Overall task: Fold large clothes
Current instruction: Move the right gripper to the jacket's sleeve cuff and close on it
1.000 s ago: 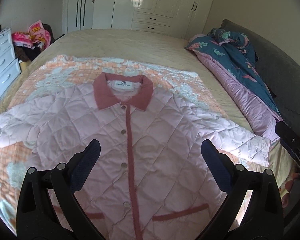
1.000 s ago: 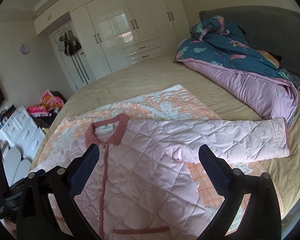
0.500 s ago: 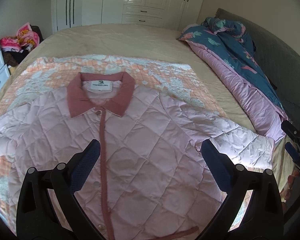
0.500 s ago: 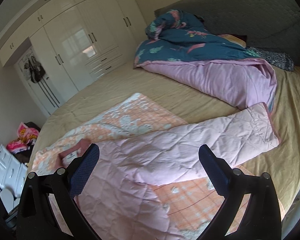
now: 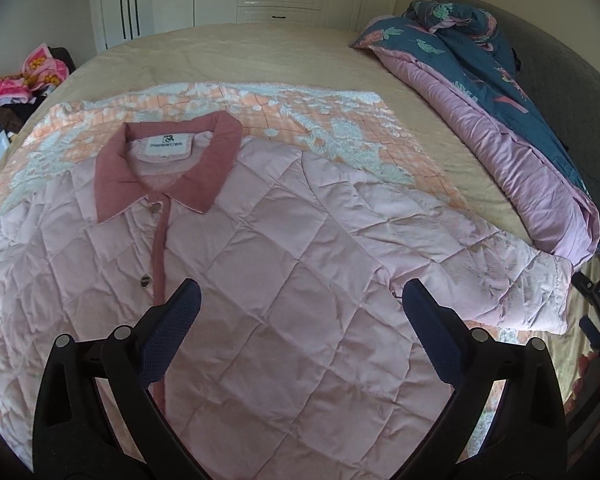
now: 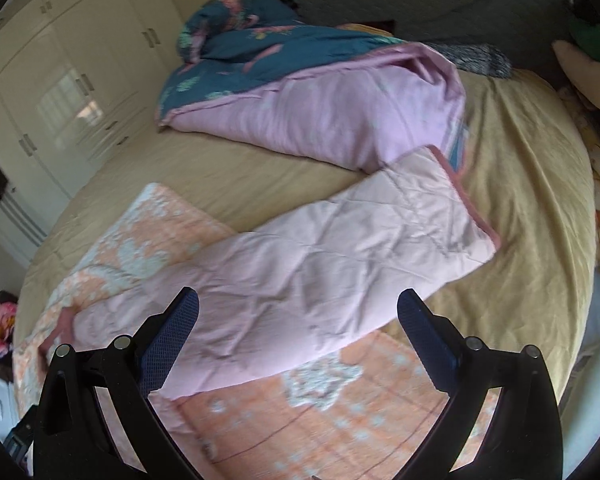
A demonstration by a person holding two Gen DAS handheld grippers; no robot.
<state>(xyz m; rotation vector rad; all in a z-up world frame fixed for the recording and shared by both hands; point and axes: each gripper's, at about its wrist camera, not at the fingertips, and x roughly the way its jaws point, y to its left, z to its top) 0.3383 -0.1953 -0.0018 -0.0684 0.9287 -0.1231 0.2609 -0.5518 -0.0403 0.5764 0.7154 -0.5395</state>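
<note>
Jacket [image 5: 284, 264] flat, unfolded — both claws wide, empty; right [image 6: 298, 326] nears sleeve [image 6: 340, 248], cuff at 1 o'clock — grab next.

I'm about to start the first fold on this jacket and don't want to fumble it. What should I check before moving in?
1. Left gripper open, empty: ok.
2. Right gripper open, empty: ok.
3. Jacket lies front up, buttoned, collar flat: ok.
4. Right-hand sleeve stretched out, cuff free: ok, though the cuff lies close to the purple duvet.
5. Other sleeve flat: cannot tell, cut off at the picture's edge.
6. Hem straight: cannot tell, out of view.
</note>
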